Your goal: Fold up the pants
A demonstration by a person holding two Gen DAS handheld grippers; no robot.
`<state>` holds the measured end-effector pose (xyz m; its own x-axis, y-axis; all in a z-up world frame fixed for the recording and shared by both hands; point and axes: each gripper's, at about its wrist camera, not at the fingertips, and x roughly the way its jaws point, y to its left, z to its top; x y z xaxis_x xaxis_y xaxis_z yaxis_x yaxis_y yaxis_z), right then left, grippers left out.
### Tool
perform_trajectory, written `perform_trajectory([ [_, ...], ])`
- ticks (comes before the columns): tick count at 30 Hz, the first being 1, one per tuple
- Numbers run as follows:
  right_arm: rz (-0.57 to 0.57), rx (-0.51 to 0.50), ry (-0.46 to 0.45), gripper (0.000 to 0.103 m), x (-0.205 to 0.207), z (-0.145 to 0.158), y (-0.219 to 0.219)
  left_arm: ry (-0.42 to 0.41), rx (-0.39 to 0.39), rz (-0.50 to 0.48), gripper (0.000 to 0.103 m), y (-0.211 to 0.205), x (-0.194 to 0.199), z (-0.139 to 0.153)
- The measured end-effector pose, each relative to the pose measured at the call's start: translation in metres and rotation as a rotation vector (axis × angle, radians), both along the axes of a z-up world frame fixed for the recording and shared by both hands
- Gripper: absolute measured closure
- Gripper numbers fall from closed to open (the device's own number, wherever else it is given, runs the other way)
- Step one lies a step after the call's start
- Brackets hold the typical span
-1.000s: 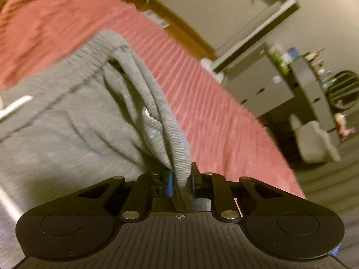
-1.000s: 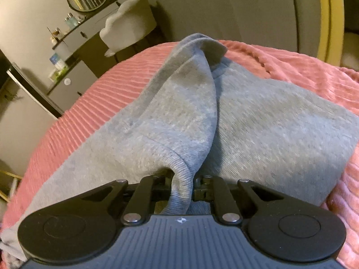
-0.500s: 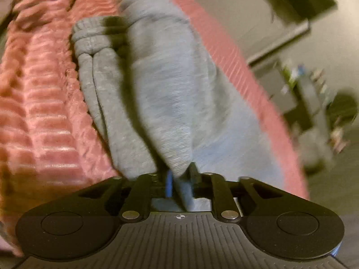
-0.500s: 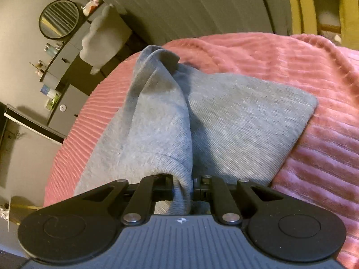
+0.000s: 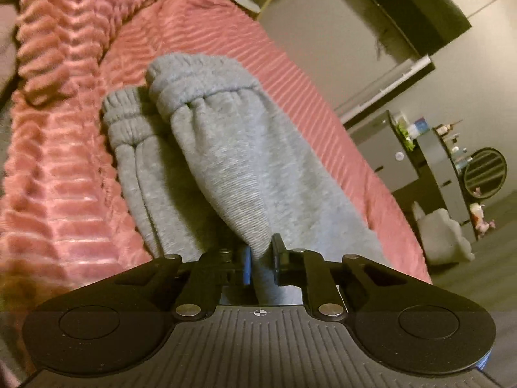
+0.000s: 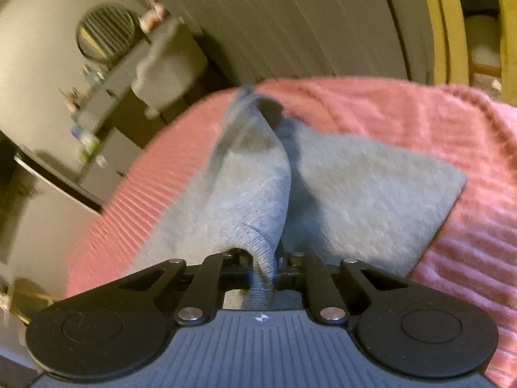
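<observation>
Grey sweatpants (image 5: 232, 161) lie folded on a pink ribbed blanket (image 5: 64, 168). In the left wrist view the elastic waistband (image 5: 200, 87) lies on top, beside the two ribbed cuffs (image 5: 121, 116). My left gripper (image 5: 260, 258) has a ridge of the grey fabric between its jaws, which are closing on it. In the right wrist view my right gripper (image 6: 263, 268) is shut on a rolled fold of the same pants (image 6: 355, 194), and the cloth rises in a ridge ahead of it. A squared-off folded corner (image 6: 452, 181) rests on the blanket (image 6: 452, 123) to the right.
Beyond the bed's edge stand a grey dresser (image 5: 381, 148) with small items, a round mirror (image 5: 484, 168) and a pale padded chair (image 5: 442, 236). The blanket bunches into thick ridges (image 5: 58, 42) at the left. A yellow frame (image 6: 446, 22) shows past the bed.
My left gripper swung across with the fabric, bringing the waistband over beside the cuffs. The right gripper shifted slightly with its fold, and the pants now show as a shorter folded shape.
</observation>
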<state>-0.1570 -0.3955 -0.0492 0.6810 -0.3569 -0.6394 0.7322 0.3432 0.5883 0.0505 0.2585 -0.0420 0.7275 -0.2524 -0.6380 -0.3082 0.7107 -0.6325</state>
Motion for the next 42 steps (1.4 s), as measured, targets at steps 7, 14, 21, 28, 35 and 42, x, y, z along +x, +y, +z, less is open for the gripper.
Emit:
perform_trajectory([
  [7,-0.133,0.03,0.11,0.069,-0.024,-0.004,-0.02,0.033,0.102,-0.054,0.084,-0.008,-0.014,0.008],
  [14,-0.235,-0.093,0.148,0.045,-0.046,0.019,-0.017,-0.056,0.213,-0.03,0.059,-0.013,-0.034,0.038],
  [21,-0.086,-0.158,0.074,0.045,-0.023,0.033,-0.017,-0.15,0.236,-0.105,0.033,-0.044,-0.031,0.059],
  [28,-0.019,0.084,0.066,0.057,-0.029,-0.02,-0.024,-0.029,0.224,-0.197,0.027,-0.077,-0.007,0.03],
  [35,0.041,-0.167,0.231,0.028,-0.004,0.021,0.006,0.034,0.209,-0.255,0.021,-0.088,0.01,0.017],
  [42,0.337,-0.095,0.392,0.005,0.078,0.007,0.05,0.172,0.342,-0.391,0.017,-0.138,0.03,0.005],
])
